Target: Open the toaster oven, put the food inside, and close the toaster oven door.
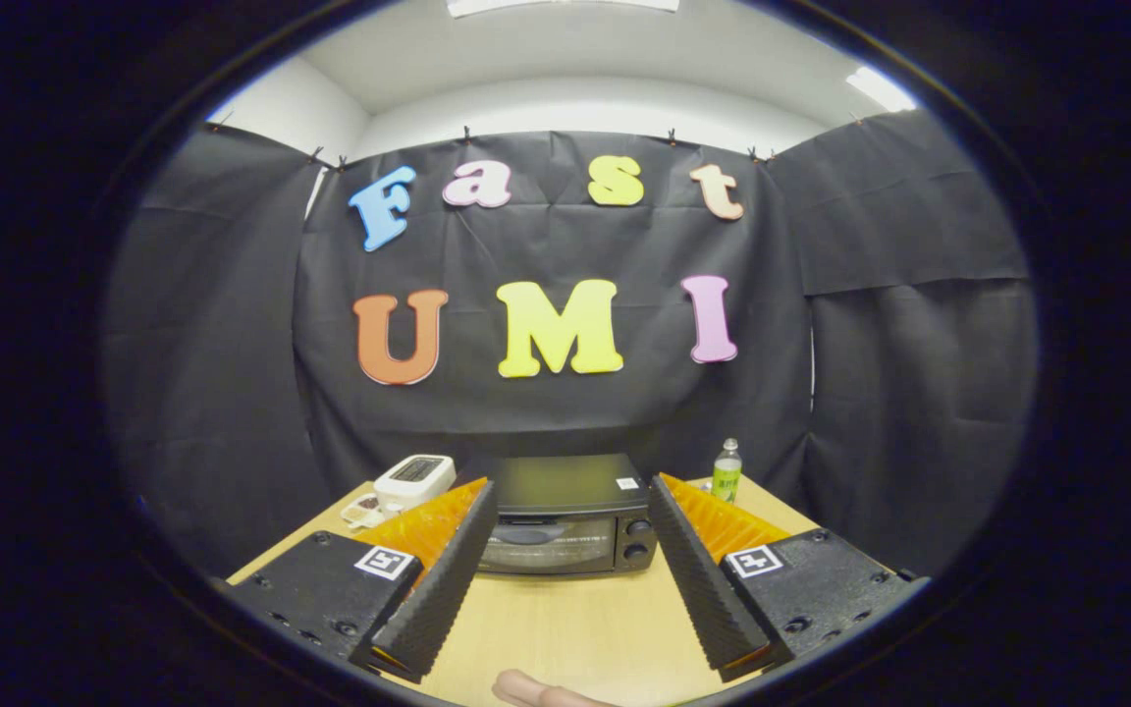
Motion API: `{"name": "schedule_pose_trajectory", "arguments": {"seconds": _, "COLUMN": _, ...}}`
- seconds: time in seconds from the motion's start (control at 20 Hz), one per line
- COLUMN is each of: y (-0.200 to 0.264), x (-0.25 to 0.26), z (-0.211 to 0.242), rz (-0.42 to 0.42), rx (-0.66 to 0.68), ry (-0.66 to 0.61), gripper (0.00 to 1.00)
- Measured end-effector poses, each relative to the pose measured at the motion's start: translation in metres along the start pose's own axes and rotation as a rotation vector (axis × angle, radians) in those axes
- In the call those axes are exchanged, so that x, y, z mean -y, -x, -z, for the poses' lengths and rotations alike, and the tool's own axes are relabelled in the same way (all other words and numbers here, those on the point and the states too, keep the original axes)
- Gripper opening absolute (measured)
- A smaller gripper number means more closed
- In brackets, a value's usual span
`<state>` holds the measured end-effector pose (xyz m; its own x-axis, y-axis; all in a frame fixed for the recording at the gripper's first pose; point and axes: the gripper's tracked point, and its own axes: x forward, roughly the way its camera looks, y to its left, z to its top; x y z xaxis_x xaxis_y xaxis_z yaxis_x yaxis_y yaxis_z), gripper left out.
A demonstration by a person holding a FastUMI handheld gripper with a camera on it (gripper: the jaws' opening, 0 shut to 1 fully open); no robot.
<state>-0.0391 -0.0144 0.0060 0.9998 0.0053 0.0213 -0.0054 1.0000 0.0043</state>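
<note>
The gripper [565,501] stood wide open above the table [565,619], holding nothing. Beyond its fingertips, seen between the two fingers, the oven [565,516] sat at the table's far side with its door shut. A white scale [415,480] stood just left of the oven, with a small dish [362,510] in front of it. A green bottle [727,471] stood to the oven's right. A fingertip [536,690] showed at the table's near edge.

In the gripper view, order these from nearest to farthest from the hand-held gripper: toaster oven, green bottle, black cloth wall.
From the open hand-held gripper:
1. Toaster oven, straight ahead beyond the fingers, door closed.
2. Green bottle, right of the oven, farther back.
3. Black cloth wall, behind everything.
</note>
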Motion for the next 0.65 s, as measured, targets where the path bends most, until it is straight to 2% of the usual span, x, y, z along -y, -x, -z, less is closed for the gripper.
{"name": "schedule_pose_trajectory", "arguments": {"seconds": 0.65, "y": 0.042, "x": -0.012, "z": -0.036, "rz": -0.007, "rx": 0.079, "ry": 0.057, "gripper": 1.00}}
